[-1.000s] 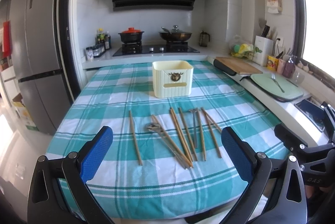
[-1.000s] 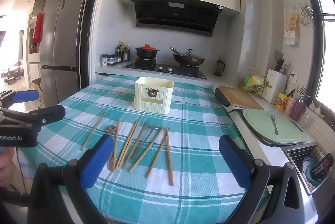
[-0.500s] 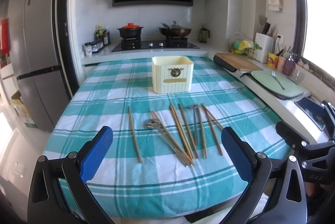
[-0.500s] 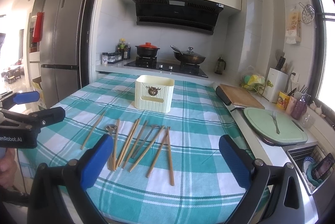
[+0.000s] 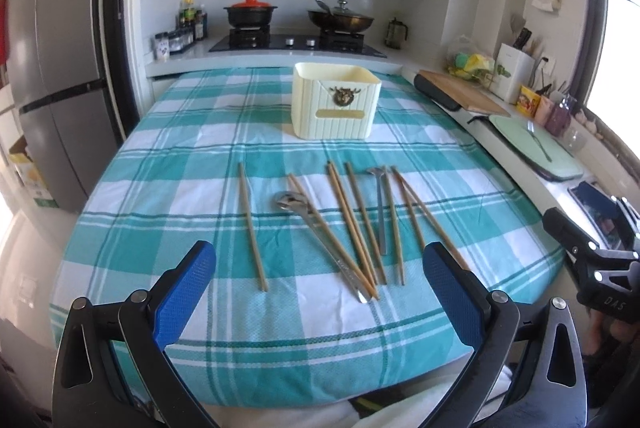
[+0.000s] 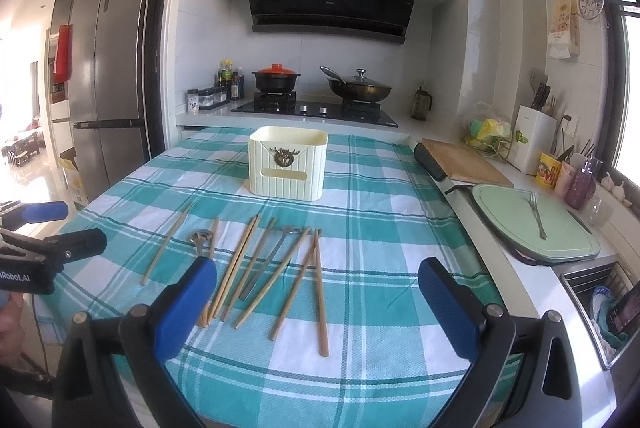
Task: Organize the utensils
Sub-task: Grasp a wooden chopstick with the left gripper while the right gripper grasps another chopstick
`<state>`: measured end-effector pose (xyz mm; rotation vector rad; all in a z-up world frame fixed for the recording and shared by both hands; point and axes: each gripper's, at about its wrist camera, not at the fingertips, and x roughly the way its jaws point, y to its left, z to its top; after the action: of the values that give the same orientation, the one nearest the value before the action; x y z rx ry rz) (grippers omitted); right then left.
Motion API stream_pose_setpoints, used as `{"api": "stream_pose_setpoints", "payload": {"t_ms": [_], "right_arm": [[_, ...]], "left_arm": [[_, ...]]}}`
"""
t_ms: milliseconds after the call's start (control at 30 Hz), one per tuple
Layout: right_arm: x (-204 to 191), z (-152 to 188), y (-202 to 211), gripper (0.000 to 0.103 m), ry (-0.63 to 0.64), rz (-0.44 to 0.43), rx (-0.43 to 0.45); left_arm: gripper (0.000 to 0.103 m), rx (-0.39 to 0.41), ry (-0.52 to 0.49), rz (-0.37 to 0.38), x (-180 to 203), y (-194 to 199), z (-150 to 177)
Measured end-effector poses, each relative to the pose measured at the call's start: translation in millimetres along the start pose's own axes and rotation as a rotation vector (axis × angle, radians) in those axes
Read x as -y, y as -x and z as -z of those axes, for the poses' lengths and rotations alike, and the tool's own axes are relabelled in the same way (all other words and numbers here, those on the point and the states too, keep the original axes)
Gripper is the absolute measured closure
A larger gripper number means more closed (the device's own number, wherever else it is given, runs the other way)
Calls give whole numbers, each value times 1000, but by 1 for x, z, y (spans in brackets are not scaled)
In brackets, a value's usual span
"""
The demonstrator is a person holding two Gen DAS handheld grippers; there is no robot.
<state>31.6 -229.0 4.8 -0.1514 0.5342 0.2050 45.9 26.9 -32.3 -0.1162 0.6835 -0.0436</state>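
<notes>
Several wooden chopsticks lie side by side on the teal checked tablecloth, mixed with a metal spoon and a second metal utensil. One chopstick lies apart at the left. Behind them stands a cream utensil box, its top open. My left gripper hovers open over the table's near edge, nothing between its blue pads. The right gripper is open too, above the near ends of the chopsticks, with the box beyond.
A counter runs along the right with a wooden cutting board, a green board bearing a fork, and a dish rack. A stove with pots is behind the table. A fridge stands left.
The left wrist view has tilted down and drawn a little nearer the table, so the utensils sit higher in it. The right gripper has barely moved. Both stay open.
</notes>
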Motion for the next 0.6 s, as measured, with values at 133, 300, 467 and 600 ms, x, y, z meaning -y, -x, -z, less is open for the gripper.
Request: {"api": "stream_pose_setpoints", "payload": {"t_ms": [133, 300, 467, 600], "right_arm": [[12, 0, -27, 0, -15, -5, -58], [31, 8, -70, 1, -59, -54, -174], [39, 21, -114, 6, -67, -159, -318], [30, 30, -143, 24, -7, -222, -411]], "left_arm": [[0, -20, 57, -18, -29, -22, -8], [1, -101, 82, -52, -62, -72, -13], [1, -205, 61, -63, -78, -128, -16], [1, -253, 38, -87, -85, -161, -19]]}}
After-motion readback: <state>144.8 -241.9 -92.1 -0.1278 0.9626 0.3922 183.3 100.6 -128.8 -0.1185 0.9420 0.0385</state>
